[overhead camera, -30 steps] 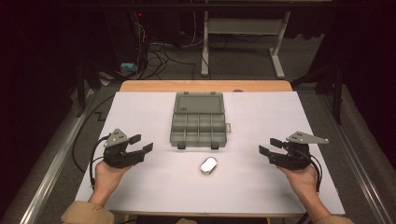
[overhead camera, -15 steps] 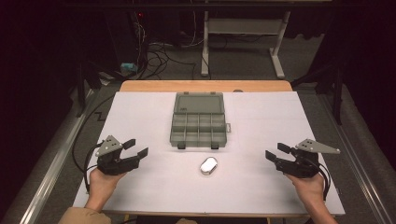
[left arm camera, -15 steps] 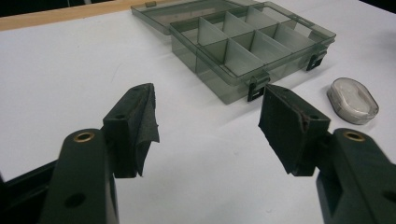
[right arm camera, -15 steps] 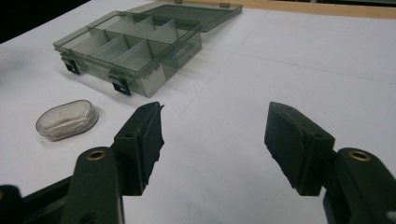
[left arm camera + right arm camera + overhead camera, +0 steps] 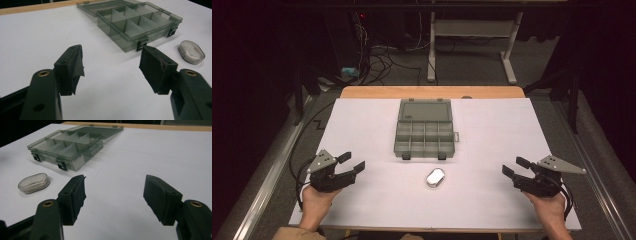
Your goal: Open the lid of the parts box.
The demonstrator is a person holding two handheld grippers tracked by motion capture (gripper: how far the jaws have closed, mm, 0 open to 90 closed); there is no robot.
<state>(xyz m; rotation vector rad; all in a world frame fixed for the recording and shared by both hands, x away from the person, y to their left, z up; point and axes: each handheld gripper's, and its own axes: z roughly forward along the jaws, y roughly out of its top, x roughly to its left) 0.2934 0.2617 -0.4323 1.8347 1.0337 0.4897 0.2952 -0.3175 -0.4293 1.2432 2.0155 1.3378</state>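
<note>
Open grey compartment box (image 5: 424, 129) mid-table, small oval case (image 5: 435, 177) just before it, left gripper (image 5: 350, 165) and right gripper (image 5: 515, 166) at either side — jaws wide, just been opening, nothing between them.

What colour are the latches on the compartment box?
Black, on a translucent grey compartment box; the latches show best in the left gripper view.

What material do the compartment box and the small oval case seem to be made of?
The compartment box looks like smoky, translucent hard plastic: the dividers and the white table show through its glossy walls, and its latches are black. The small oval case seems to be clear plastic with a pale inside; it glints, so a metal part cannot be excluded.
</note>
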